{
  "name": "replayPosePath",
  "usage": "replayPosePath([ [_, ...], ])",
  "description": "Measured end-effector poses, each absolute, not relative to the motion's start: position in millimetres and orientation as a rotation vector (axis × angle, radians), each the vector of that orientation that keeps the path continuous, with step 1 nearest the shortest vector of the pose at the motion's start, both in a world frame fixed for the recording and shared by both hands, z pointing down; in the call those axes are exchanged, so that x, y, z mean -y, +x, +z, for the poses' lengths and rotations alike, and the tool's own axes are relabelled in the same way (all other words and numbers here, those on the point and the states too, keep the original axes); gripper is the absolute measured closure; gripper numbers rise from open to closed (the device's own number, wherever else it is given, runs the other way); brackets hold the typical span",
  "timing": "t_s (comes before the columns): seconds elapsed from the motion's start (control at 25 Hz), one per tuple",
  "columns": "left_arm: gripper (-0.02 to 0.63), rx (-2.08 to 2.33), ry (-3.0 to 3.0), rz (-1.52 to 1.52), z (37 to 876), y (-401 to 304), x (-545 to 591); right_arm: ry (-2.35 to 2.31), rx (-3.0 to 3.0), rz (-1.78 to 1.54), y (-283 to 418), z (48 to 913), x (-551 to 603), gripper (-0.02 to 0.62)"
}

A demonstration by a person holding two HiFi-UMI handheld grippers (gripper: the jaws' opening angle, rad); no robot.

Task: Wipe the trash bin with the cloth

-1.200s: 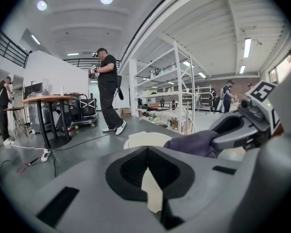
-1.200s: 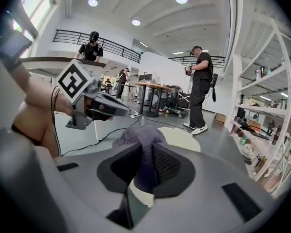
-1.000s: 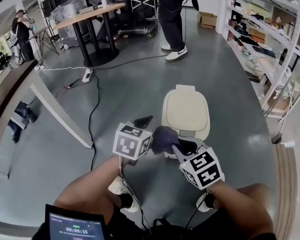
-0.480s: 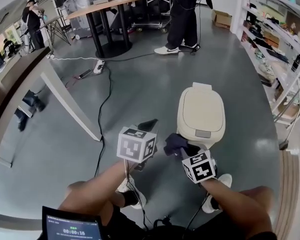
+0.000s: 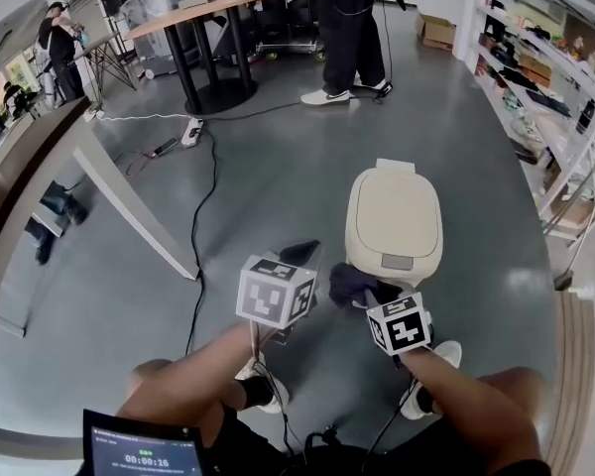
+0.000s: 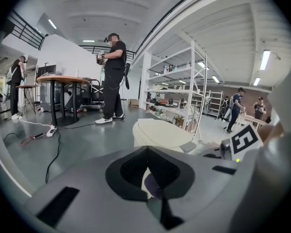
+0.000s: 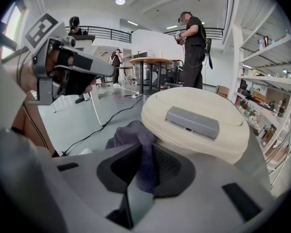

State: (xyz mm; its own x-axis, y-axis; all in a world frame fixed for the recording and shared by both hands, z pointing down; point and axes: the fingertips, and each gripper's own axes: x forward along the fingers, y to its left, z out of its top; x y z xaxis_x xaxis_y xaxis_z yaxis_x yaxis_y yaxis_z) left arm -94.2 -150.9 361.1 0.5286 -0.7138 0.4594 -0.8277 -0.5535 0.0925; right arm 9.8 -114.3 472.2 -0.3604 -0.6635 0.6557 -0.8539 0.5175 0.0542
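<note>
A cream trash bin with a shut lid and a grey latch stands on the grey floor just ahead of me. My right gripper is shut on a dark purple cloth, held against the bin's front left edge. In the right gripper view the cloth bunches up between the jaws, right beside the bin. My left gripper hovers left of the cloth, jaws together and holding nothing. In the left gripper view the left gripper points past the bin.
A black cable runs across the floor on the left to a power strip. A slanted white beam stands at the left. A person stands behind the bin near a round table. Shelving lines the right.
My view has swung a little, so the bin sits further right in the picture. Both grippers stay close together at the bin's front, the cloth still held in the right one.
</note>
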Motion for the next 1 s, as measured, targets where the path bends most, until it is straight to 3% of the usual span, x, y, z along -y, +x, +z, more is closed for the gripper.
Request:
replayPosePath([
  [1.0, 0.604, 1.026, 2.546, 0.716, 401.5, 11.0, 110.7, 1.423, 1.992, 0.478, 131.8, 480.8, 119.0, 0.526],
])
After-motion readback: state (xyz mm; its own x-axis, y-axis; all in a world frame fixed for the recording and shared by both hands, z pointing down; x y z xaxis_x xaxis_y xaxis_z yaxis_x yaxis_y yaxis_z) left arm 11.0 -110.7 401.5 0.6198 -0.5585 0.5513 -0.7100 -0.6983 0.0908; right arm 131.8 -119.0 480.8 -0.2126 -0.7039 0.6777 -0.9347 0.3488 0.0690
